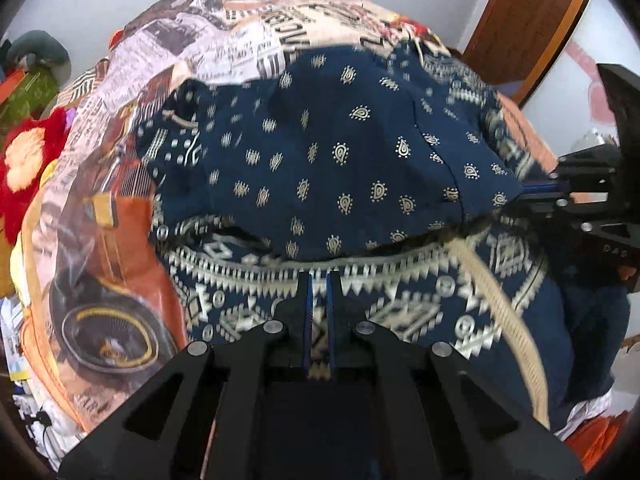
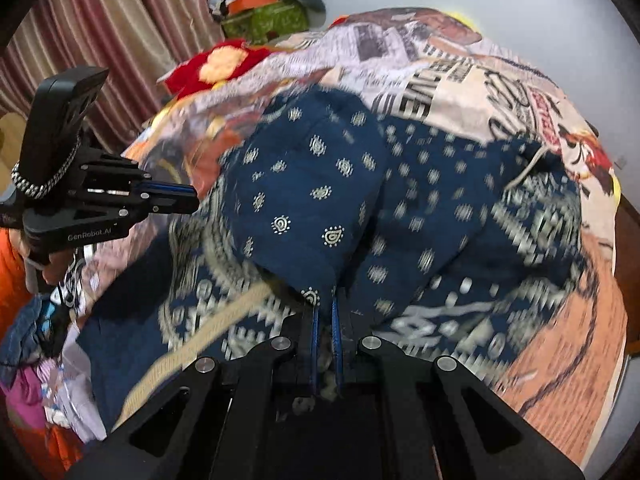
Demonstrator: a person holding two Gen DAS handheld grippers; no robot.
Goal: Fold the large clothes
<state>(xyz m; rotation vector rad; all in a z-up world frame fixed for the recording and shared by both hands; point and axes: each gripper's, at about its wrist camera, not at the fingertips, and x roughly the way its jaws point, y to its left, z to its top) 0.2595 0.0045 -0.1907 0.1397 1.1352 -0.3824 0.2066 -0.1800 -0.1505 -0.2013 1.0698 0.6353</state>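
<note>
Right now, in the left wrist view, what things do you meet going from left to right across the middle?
Red plush toy → printed bedsheet → navy patterned garment → right gripper holding the garment's edge.

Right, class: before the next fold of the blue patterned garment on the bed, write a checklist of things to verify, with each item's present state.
1. Left gripper shut on cloth: ok.
2. Right gripper shut on cloth: ok.
3. Blue garment partly folded over itself: ok.
4. Garment lying flat, no bunching: not ok.
5. Cream strap tucked away: not ok, lies loose across the border.
6. Garment fully on the bedspread: cannot tell.
</note>
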